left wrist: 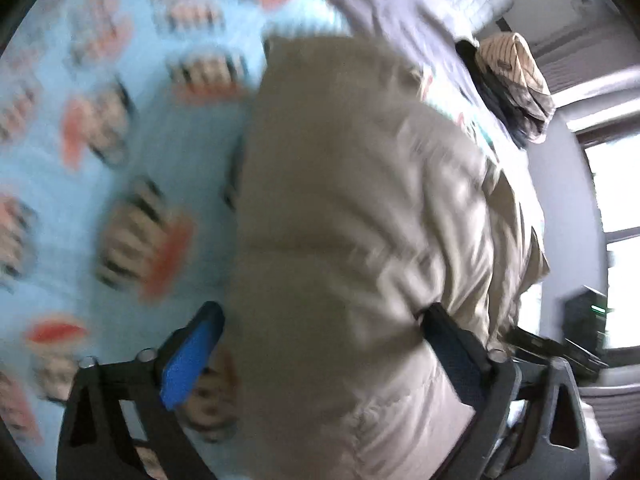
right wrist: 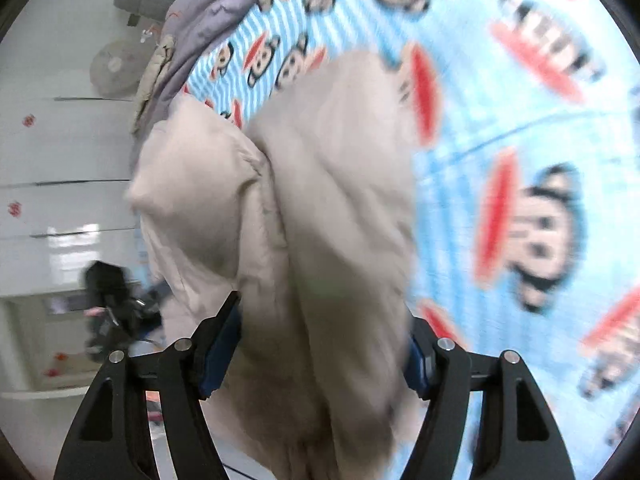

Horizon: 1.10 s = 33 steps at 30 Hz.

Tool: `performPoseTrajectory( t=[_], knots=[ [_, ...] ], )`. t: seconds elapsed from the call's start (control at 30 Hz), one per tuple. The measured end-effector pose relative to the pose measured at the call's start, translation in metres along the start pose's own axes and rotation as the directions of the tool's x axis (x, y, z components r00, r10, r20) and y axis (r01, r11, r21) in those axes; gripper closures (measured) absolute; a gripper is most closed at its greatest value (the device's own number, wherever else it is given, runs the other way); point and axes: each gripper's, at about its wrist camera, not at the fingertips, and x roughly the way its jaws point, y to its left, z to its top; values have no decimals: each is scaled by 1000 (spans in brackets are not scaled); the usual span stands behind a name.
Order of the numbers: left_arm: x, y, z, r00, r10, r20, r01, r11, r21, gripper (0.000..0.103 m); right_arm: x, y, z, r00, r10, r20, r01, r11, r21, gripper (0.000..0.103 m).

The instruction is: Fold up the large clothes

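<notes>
Beige, puffy and quilted, the padded jacket (left wrist: 360, 220) lies bunched on the bed, over a pale blue sheet (left wrist: 80, 208) printed with cartoon monkey faces, and it fills the middle of both wrist views. We judge it light for its bulk, soft and springy, with a smooth shell that may slide between pads and a filling that pushes back once squeezed. Our left tool (left wrist: 320, 344) stands wide with a thick fold of jacket between its fingers; the blue pad at 8 o'clock looks clear of the cloth while the far finger at 4 o'clock sits against it, so we read no firm grip there. Our right tool (right wrist: 326, 344) is closed on a fat roll of the same jacket, both pads pressed into the fabric. A sleeve or flap bulges out at 10 o'clock in the right view. We would take hold at seams, hem or cuff, where the layers are thinner and the pads can bite, since a grab on the puffed middle would likely slip. At 2 o'clock in the left view a striped cloth bundle (left wrist: 516, 76) sits well apart.
</notes>
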Motion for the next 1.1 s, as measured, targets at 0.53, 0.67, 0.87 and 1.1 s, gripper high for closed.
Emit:
performPoseTrajectory(
  t=[0.53,0.67,0.87,1.1],
  knots=[
    [112,-174,71,995,91,-35,-70,916,396,57,4,25,-77,973,-225,62,230,966,-118,89],
    [132,-189,57,988,154,-14,-131,885,447,57,20,-16,-79,982,-182,57,181,983,30,99],
    [147,-192,51,981,195,2,-172,860,481,57,40,-8,-77,965,-254,66,258,964,-62,100],
    [134,-195,48,978,207,7,-183,849,496,57,47,-3,-70,963,-266,47,268,961,-64,100]
  ],
)
